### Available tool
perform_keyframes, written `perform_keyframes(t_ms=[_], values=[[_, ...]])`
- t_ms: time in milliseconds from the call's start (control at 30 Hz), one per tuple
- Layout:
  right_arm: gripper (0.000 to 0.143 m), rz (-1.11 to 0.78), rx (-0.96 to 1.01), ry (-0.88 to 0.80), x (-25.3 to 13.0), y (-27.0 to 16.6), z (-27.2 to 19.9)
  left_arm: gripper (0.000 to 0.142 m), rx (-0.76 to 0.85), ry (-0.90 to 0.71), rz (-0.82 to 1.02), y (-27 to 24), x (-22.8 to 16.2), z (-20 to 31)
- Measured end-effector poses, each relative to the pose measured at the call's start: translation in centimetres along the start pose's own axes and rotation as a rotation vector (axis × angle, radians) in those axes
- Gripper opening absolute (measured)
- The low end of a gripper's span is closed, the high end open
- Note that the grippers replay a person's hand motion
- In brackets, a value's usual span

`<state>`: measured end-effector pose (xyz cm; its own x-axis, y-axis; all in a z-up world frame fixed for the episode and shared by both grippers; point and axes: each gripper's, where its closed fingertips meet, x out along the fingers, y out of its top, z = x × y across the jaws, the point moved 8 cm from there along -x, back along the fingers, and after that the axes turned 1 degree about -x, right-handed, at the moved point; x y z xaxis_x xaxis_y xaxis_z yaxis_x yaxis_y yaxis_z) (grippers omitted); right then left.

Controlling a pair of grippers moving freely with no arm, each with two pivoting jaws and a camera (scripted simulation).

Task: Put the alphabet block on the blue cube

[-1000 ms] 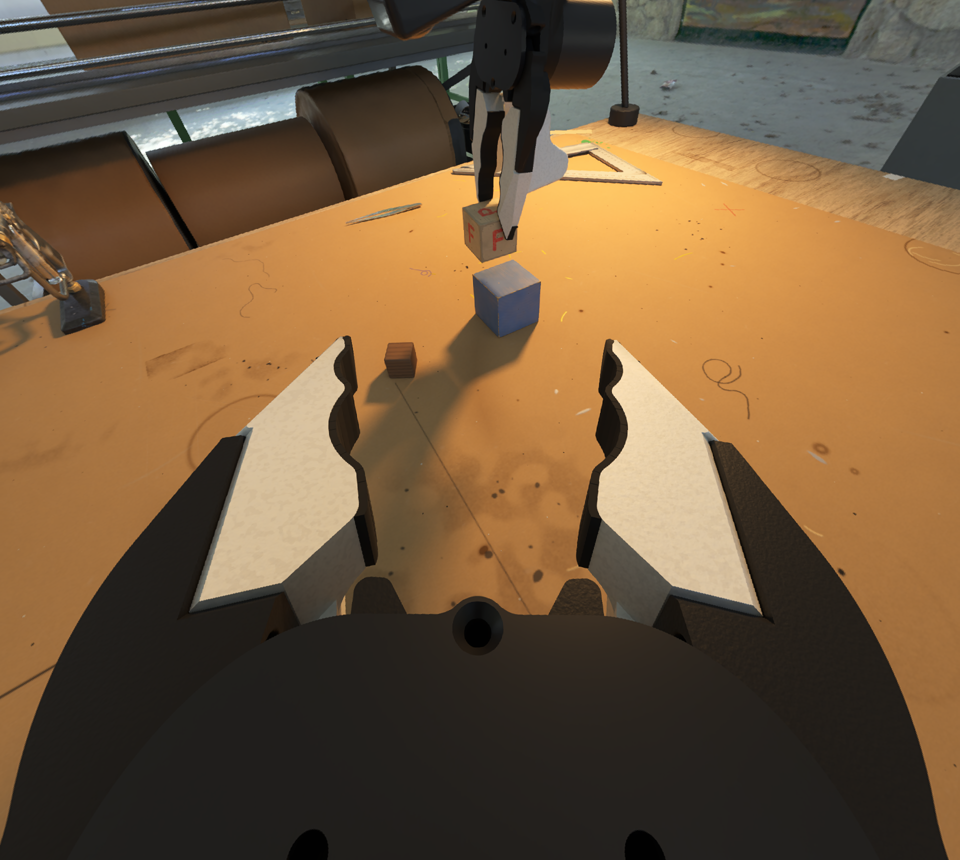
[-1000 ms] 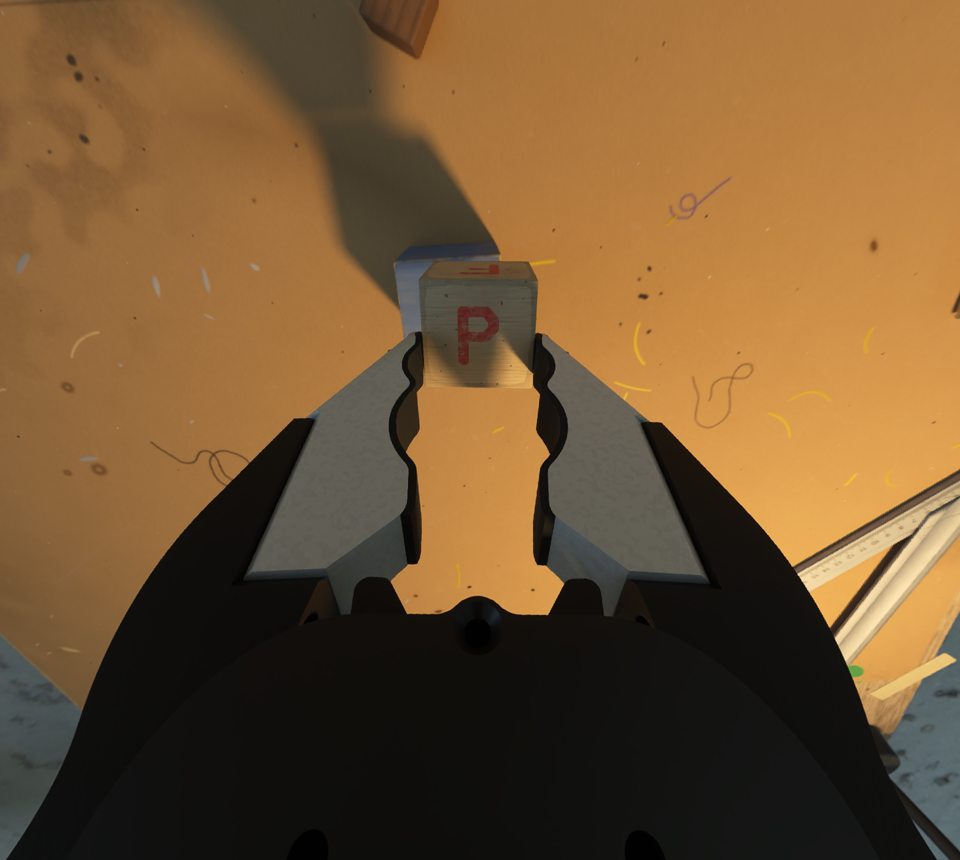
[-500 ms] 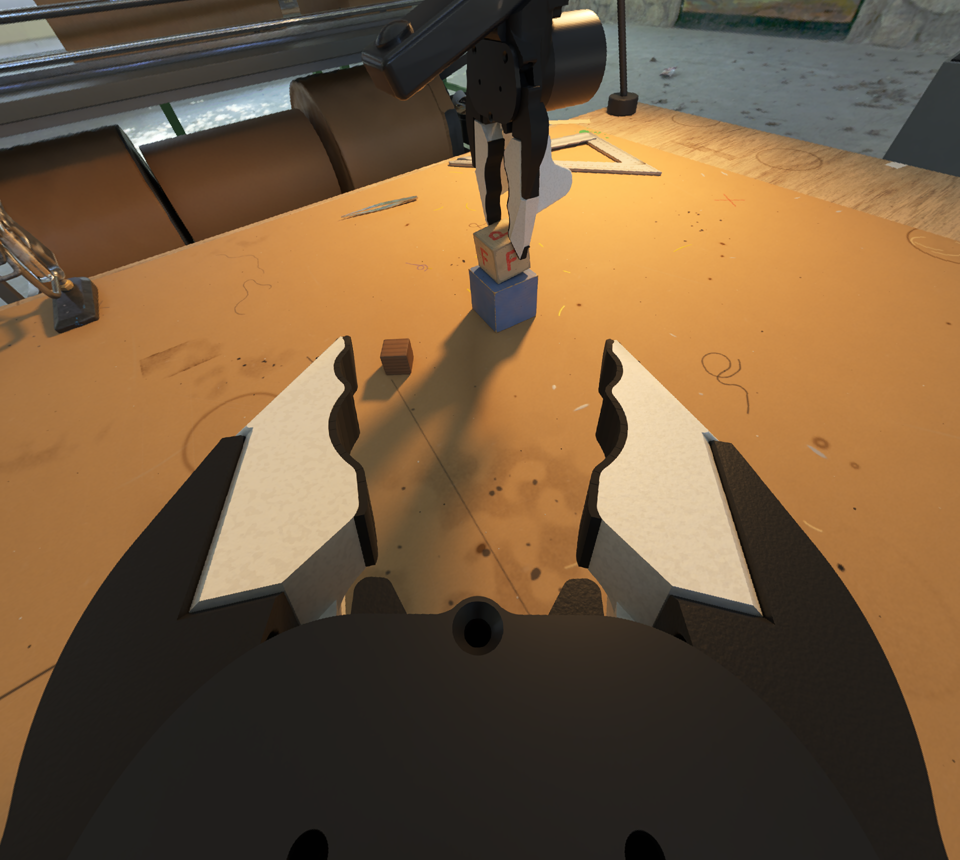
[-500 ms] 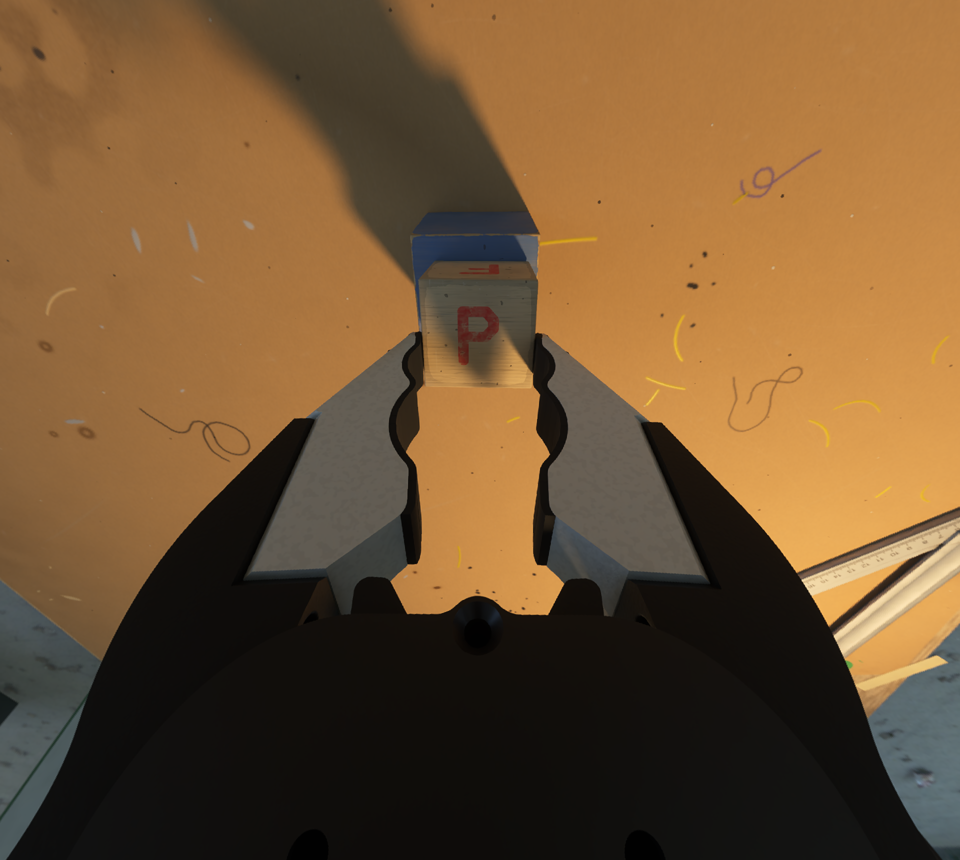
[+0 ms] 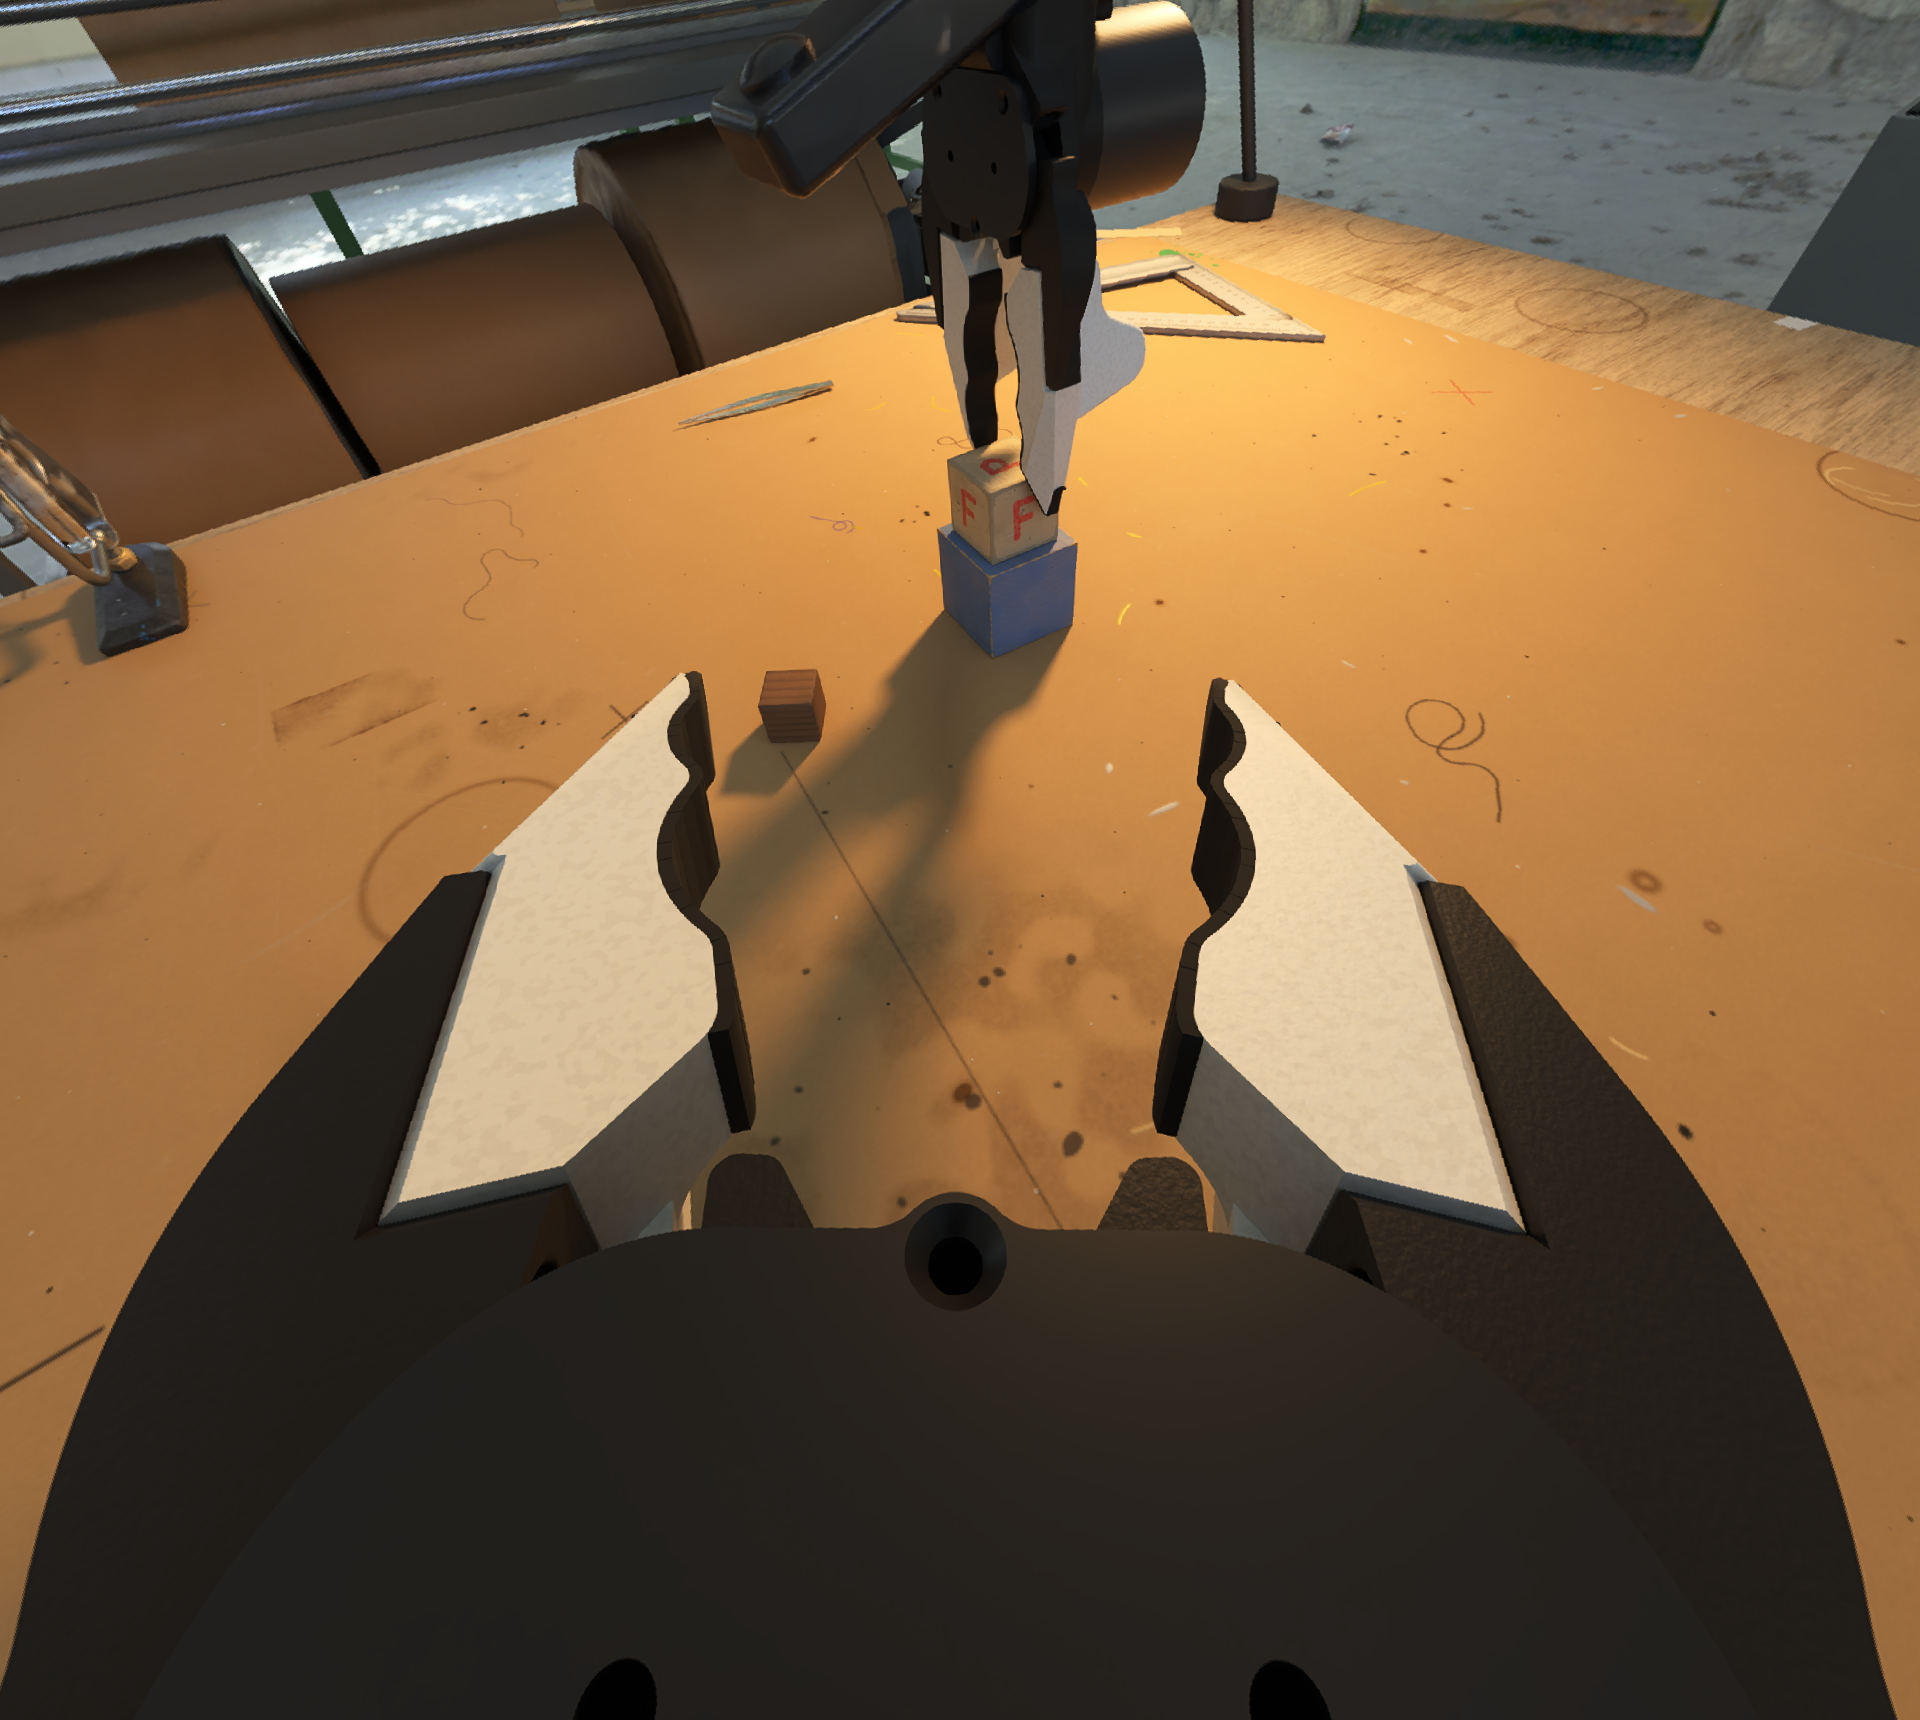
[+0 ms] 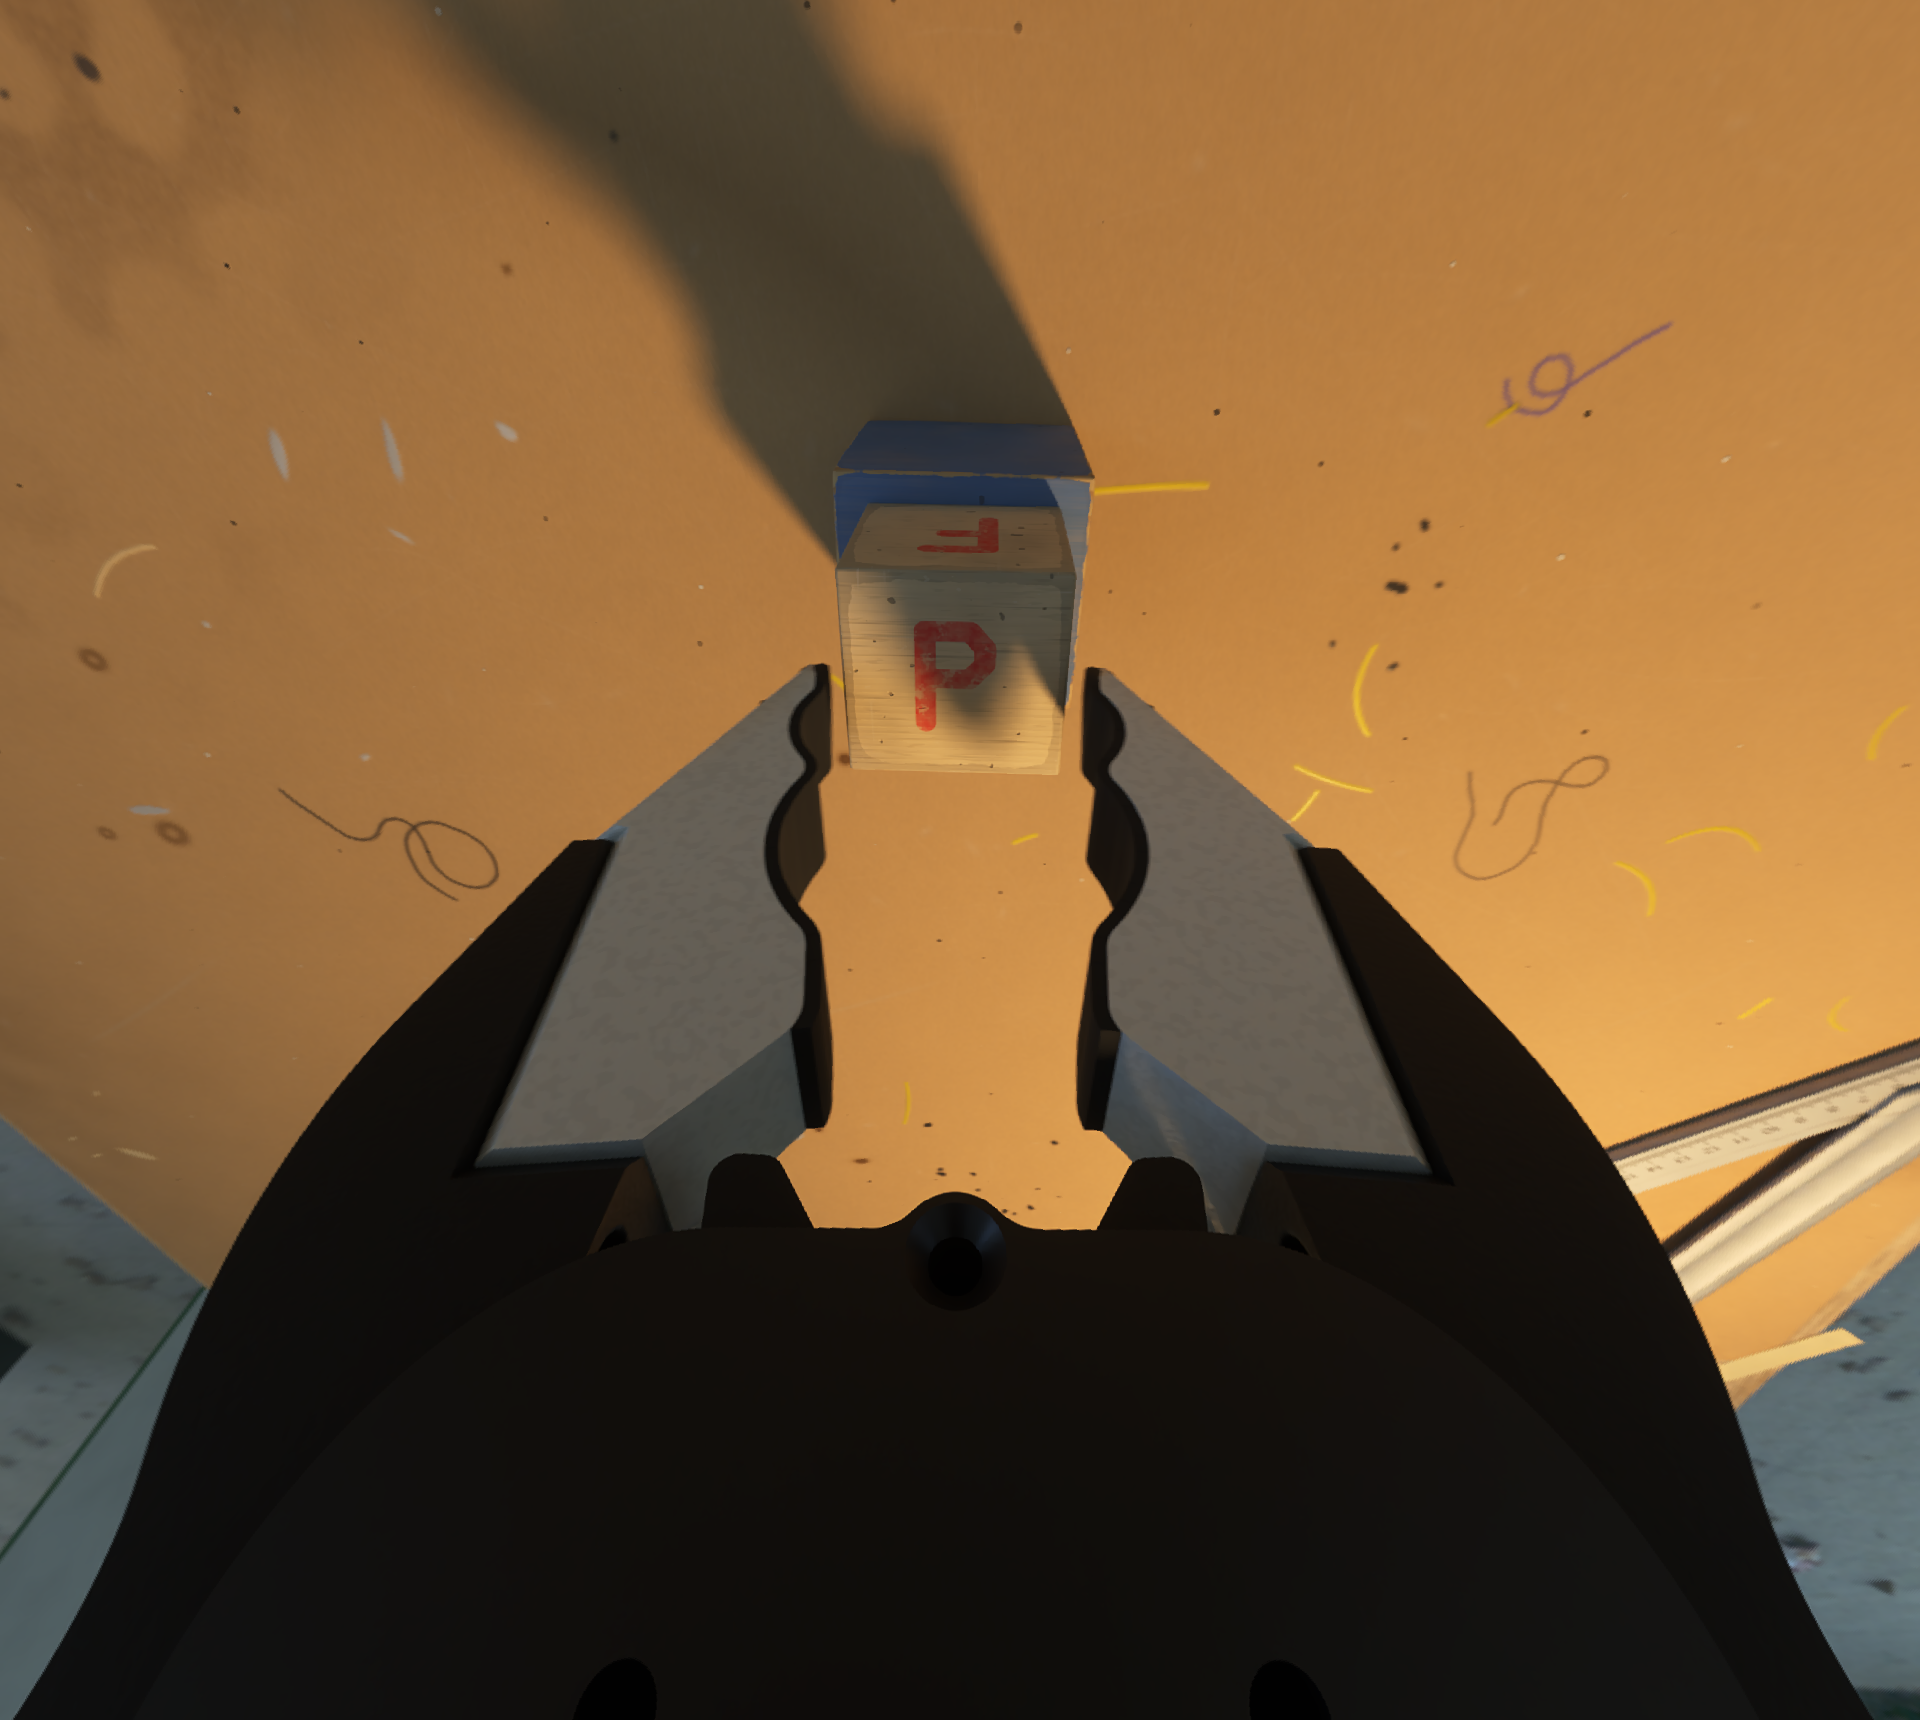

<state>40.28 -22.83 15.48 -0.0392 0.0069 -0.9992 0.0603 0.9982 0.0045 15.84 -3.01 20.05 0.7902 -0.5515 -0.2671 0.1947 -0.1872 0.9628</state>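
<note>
1. You are looking at an orange-brown bench top (image 5: 1351,735), scuffed, with pencil squiggles and dark specks.
2. Lying directly on it: blue cube (image 5: 1006,598), small brown wooden block (image 5: 792,704), triangular set square (image 5: 1195,309) at the far edge, clamp foot (image 5: 140,600) far left.
</note>
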Motion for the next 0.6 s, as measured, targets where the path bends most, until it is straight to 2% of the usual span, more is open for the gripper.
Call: perform_keyframes(t_ms=[133, 300, 400, 500, 600], values=[[0.071, 0.035, -0.085, -0.080, -1.2, 0.4, -0.1, 0.095, 0.001, 0.000, 0.003, 0.0, 0.0, 0.0], [0.092, 0.116, -0.326, -0.214, -3.4, 2.6, -0.7, 0.095, 0.004, 0.010, 0.000, 0.1, -0.1, 0.0], [0.092, 0.180, -0.493, -0.241, -4.0, 4.6, -1.1, 0.095, 0.008, 0.021, 0.000, 0.1, -0.4, -0.1], [0.090, 0.195, -0.615, -0.196, -3.3, 6.5, -1.0, 0.095, 0.010, 0.032, -0.006, 0.0, -0.6, -0.3], [0.081, 0.187, -0.721, -0.150, -1.9, 8.2, -0.6, 0.095, 0.005, 0.047, -0.009, -0.1, -0.8, -0.7]])
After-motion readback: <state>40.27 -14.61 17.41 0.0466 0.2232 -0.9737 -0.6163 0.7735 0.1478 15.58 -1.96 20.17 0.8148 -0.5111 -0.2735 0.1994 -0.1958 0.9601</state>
